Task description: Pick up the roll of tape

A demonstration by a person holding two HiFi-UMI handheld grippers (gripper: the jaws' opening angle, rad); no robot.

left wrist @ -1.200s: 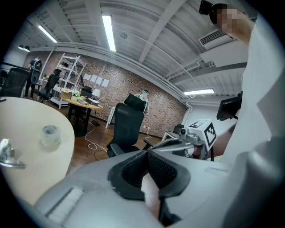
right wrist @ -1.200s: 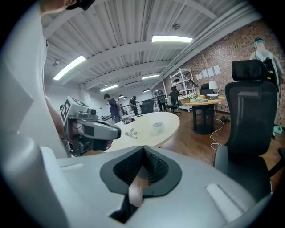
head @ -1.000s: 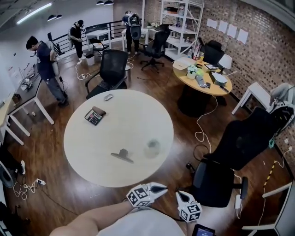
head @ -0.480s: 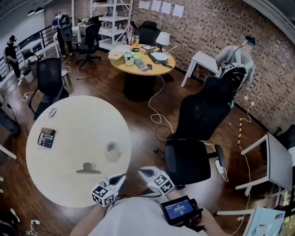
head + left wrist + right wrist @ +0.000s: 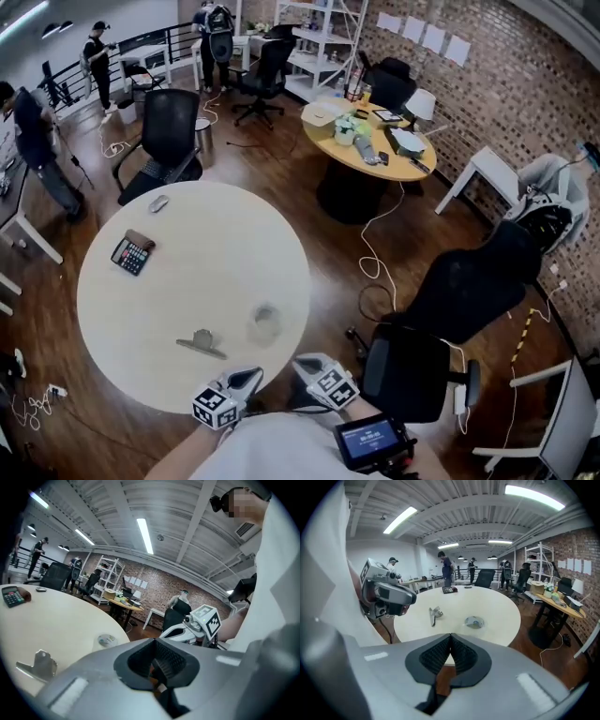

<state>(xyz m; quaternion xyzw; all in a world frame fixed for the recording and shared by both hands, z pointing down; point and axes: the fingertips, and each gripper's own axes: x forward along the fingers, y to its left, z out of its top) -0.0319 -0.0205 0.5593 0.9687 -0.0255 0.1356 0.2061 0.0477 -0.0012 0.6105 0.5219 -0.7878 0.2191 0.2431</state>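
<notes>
- On the white round table (image 5: 216,253), near its edge closest to us, lies the tape (image 5: 265,323), flat and with nothing touching it.
- Just to its left in the head view sits a metal clip (image 5: 202,342), apart from the tape.
- Farther across the table we see a calculator (image 5: 132,252), and past it a mouse (image 5: 158,202) near the far rim.
- Our left gripper (image 5: 248,378) hangs at the table's near edge, short of the tape. Its own view shows the ribbed pads clenched together with nothing between them.
- From that view the tape (image 5: 107,641) lies ahead and to the left, the clip (image 5: 40,664) lower left, and the calculator (image 5: 12,596) far left.
- Our right gripper (image 5: 305,361) is just beside the left one, off the table's edge. Its jaws are pressed together and empty too.
- Its view looks across the table: the tape (image 5: 474,621) is ahead and slightly right, the clip (image 5: 435,614) is left of it, and the calculator (image 5: 449,590) is at the far side.
- Neither gripper touches the tape.
- To our right stands a black chair (image 5: 450,309) on the wood floor.
</notes>
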